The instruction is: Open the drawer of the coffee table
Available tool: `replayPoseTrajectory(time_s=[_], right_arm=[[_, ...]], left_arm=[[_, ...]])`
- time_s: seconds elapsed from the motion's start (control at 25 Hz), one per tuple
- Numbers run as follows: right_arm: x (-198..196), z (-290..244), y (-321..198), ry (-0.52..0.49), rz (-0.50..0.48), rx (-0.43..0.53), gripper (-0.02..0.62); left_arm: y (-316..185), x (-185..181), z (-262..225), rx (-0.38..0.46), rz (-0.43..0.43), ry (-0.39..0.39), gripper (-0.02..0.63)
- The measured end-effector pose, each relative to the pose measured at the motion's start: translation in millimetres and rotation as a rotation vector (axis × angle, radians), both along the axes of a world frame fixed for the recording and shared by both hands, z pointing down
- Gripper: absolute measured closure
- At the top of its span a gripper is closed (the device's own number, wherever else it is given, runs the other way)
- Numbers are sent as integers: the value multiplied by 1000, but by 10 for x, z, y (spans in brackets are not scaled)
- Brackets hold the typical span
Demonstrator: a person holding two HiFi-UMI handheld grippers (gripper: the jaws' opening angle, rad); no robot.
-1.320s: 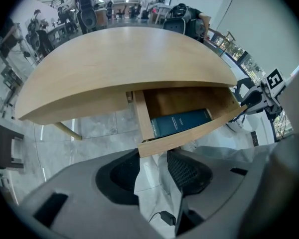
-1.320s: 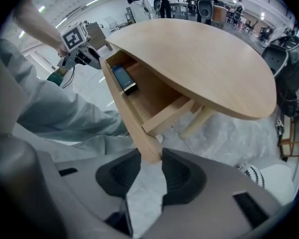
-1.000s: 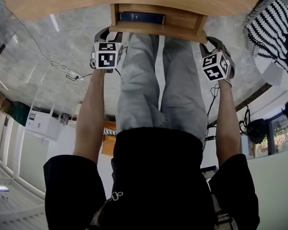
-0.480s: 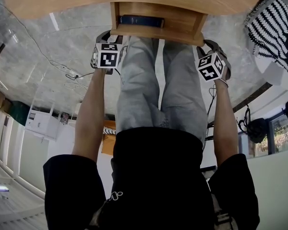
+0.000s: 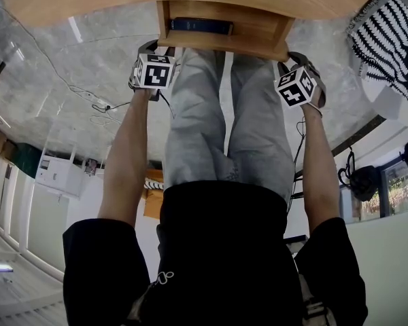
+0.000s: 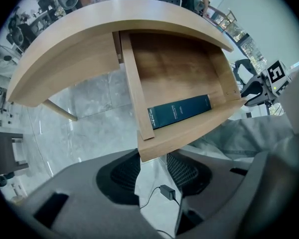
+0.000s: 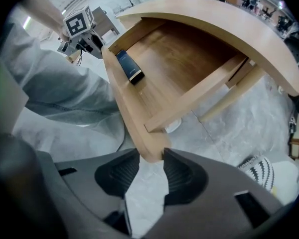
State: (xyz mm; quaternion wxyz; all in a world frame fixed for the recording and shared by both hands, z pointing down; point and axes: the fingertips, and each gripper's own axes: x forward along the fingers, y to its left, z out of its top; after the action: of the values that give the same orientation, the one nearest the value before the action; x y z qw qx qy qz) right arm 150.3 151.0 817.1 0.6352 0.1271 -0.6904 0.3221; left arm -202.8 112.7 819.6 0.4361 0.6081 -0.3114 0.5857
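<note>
The wooden coffee table has its drawer pulled out toward me, with a dark blue book lying inside. My left gripper hangs at the drawer front's left corner. In the left gripper view that corner sits just past the gripper's tips, with floor showing in the gap. My right gripper is at the right corner. There the end of the drawer front lies between the gripper's pads while its jaws are opening.
My legs in grey trousers stand right under the drawer front, between both arms. A black-and-white striped fabric item lies on the marble floor at right. Thin cables trail across the floor at left, and a small adapter lies below the left gripper.
Both grippers have moved up the head view, closer to the drawer front's corners. The drawer itself has stayed where it was.
</note>
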Motion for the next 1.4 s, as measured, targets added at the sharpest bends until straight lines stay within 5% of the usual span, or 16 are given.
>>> replayPoseTrajectory(time_s=[0.56,0.84,1.12,1.4], right_arm=[[-4,23,26,30,47,-25,440],[-8,-98,-12,31,213,-30,442],[-2,-294,-153,39,324,25,538],[-112,-581,-473,13,416,84,558]], left_arm=[[50,-9,36,-52,-39,-16,446],[51,-53,-67,-69,-101,-15,471],[2,-118,-311,-37,-134,-21,514],[-205,28,-690,-3,-209,45,588]])
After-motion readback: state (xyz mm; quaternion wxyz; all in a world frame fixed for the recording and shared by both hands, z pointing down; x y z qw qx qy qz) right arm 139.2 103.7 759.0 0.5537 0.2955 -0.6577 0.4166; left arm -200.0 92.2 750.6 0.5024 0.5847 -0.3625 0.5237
